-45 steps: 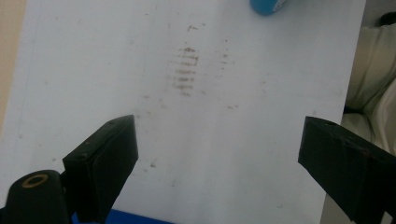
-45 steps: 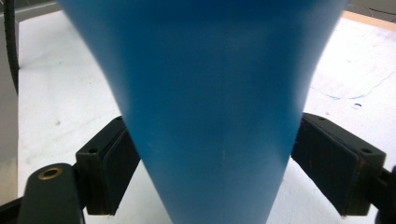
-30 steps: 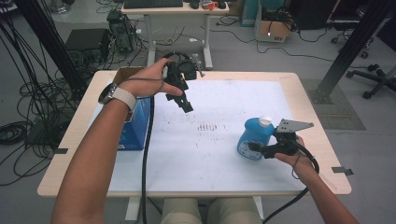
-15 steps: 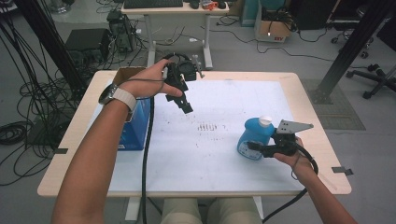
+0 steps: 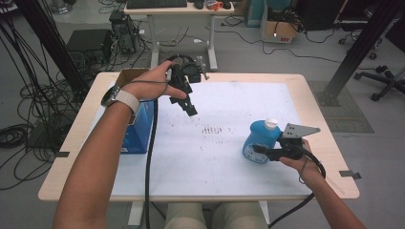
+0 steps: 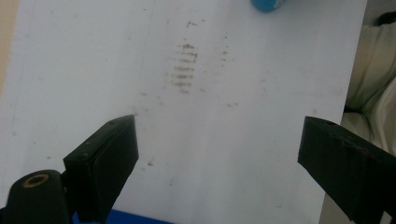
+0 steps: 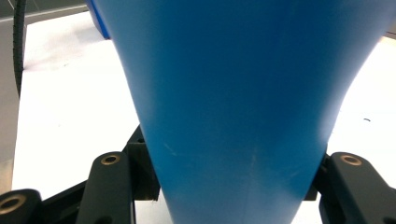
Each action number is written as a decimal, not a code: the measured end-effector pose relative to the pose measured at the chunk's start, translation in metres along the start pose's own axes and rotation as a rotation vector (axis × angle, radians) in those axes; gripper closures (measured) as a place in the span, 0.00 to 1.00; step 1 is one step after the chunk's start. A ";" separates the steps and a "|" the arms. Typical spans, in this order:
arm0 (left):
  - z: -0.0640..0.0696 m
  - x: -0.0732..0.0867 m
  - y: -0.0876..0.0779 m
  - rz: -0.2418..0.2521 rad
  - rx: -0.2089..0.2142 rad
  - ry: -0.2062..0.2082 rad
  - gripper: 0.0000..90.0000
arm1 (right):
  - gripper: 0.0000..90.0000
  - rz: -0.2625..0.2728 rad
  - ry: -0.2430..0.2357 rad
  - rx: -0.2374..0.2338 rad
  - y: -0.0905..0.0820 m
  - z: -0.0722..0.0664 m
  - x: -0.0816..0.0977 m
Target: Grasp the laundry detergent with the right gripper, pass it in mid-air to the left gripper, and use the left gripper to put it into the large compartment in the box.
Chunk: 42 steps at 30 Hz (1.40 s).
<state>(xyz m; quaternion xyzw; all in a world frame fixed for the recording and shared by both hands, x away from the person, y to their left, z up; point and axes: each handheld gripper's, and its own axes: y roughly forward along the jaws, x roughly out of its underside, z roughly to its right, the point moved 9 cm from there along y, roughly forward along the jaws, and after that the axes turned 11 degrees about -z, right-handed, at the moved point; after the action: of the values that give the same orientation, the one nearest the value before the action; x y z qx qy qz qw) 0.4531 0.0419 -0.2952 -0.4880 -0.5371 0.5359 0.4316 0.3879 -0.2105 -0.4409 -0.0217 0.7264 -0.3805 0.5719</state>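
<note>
Bottle [image 5: 258, 143] stands upright on the white mat [image 5: 229, 157] toward my right side, white cap up. My right gripper [image 5: 260, 150] has just been closing on it — both jaws now press its blue sides, as the right gripper view [image 7: 243, 116] shows close up. My left gripper [image 5: 190, 109] hangs above the far left part of the mat, jaws spread wide with nothing between them — smudged mat [image 6: 196, 116] lies below. Beside my left forearm sits a blue box [image 5: 141, 129], well apart from the bottle.
</note>
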 end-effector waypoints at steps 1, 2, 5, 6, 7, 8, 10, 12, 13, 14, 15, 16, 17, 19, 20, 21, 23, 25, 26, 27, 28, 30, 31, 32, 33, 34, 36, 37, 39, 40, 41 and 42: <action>0.000 0.000 0.000 -0.001 0.000 0.000 0.14 | 0.47 -0.002 -0.001 0.000 0.000 0.000 0.000; 0.000 0.000 0.000 0.000 0.000 -0.001 0.14 | 0.47 -0.003 -0.001 -0.001 0.000 0.000 0.000; 0.001 0.000 -0.001 0.001 0.002 -0.001 0.14 | 0.47 -0.005 -0.004 -0.001 0.000 0.000 0.000; 0.001 0.000 -0.001 0.001 0.002 0.000 0.14 | 0.47 -0.005 -0.005 -0.002 0.000 0.000 0.000; 0.001 0.000 -0.001 0.003 -0.002 0.001 0.14 | 0.47 -0.005 -0.002 -0.002 0.000 0.000 0.000; 0.001 0.000 -0.001 0.002 -0.002 0.001 0.14 | 0.47 -0.005 -0.005 -0.001 0.000 0.000 0.000; 0.001 0.000 -0.001 0.002 -0.002 0.000 0.14 | 0.47 -0.006 -0.006 0.001 0.000 0.000 0.000; 0.001 0.000 -0.002 0.002 -0.002 0.000 0.14 | 0.47 -0.005 -0.006 -0.001 0.000 0.000 0.000; 0.001 0.000 -0.002 0.001 -0.002 0.000 0.14 | 0.47 -0.006 -0.006 -0.001 0.000 0.000 0.000; 0.001 0.000 -0.002 0.002 -0.001 0.000 0.14 | 0.47 -0.006 -0.006 0.001 0.000 0.000 0.000; 0.001 0.000 -0.002 0.002 -0.003 0.000 0.14 | 0.47 -0.007 -0.007 0.000 0.000 0.000 0.000; 0.001 0.000 -0.003 0.002 -0.003 0.001 0.14 | 0.47 -0.007 -0.007 -0.001 0.000 0.000 0.000; 0.001 0.000 -0.003 0.004 -0.003 0.000 0.14 | 0.47 -0.007 -0.007 0.001 0.000 0.000 0.000; 0.001 0.000 -0.003 0.003 -0.001 -0.005 0.14 | 0.47 -0.006 -0.008 -0.002 0.000 0.000 0.000; 0.001 0.001 -0.003 0.003 -0.001 -0.006 0.14 | 0.47 -0.005 -0.007 -0.002 0.000 0.000 0.000; 0.001 0.001 -0.003 0.005 -0.003 -0.005 0.14 | 0.47 -0.005 -0.007 -0.002 0.000 0.000 0.000; 0.001 0.001 -0.004 0.005 -0.004 -0.002 0.14 | 0.47 -0.005 -0.008 -0.002 0.000 0.000 0.000; 0.001 0.000 -0.004 0.004 -0.005 -0.003 0.14 | 0.47 -0.005 -0.008 -0.002 0.000 0.000 0.000; 0.001 0.000 -0.004 0.003 -0.005 -0.003 0.14 | 0.47 -0.004 -0.008 -0.002 0.000 0.000 0.000; 0.001 0.000 -0.004 0.003 -0.005 -0.003 0.14 | 0.47 -0.004 -0.008 -0.002 0.000 0.000 0.000; 0.002 0.000 -0.004 0.004 -0.004 -0.003 0.14 | 0.47 -0.004 -0.007 -0.002 0.000 0.000 0.000; 0.002 0.000 -0.004 0.003 -0.004 -0.004 0.14 | 0.47 -0.004 -0.007 -0.003 0.000 0.000 0.000; 0.001 0.000 -0.004 0.002 -0.005 -0.005 0.14 | 0.47 -0.005 -0.007 -0.004 0.000 0.000 0.000; 0.001 0.000 -0.004 0.002 -0.005 -0.005 0.14 | 0.47 -0.006 -0.006 -0.005 0.000 0.000 0.000; 0.001 0.000 -0.004 0.003 -0.005 -0.005 0.14 | 0.47 -0.007 -0.007 -0.005 0.000 0.000 0.000; 0.002 0.000 -0.004 0.003 -0.005 -0.005 0.14 | 0.47 -0.007 -0.007 -0.005 0.000 0.000 0.000; 0.002 0.000 -0.005 0.002 -0.005 -0.001 0.14 | 0.47 -0.008 -0.007 -0.007 0.000 0.000 0.000; 0.002 0.000 -0.005 0.000 -0.003 -0.003 0.14 | 0.47 -0.008 -0.008 -0.006 0.000 0.000 0.000; 0.001 -0.001 -0.005 0.007 -0.010 -0.001 0.14 | 0.47 -0.007 -0.008 -0.006 0.000 0.000 0.000; 0.001 -0.002 -0.006 0.008 -0.009 0.000 0.14 | 0.47 -0.007 -0.009 -0.006 0.000 0.000 0.000; 0.001 -0.002 -0.006 0.009 -0.010 0.001 0.14 | 0.47 -0.008 -0.009 -0.005 0.000 0.000 0.000; 0.001 -0.002 -0.007 0.011 -0.010 0.003 0.15 | 0.47 -0.008 -0.009 -0.006 0.000 0.000 0.000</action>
<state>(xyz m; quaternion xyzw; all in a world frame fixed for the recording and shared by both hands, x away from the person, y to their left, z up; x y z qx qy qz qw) 0.4518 0.0400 -0.2885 -0.4941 -0.5364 0.5347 0.4269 0.3883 -0.2106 -0.4407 -0.0279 0.7250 -0.3803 0.5736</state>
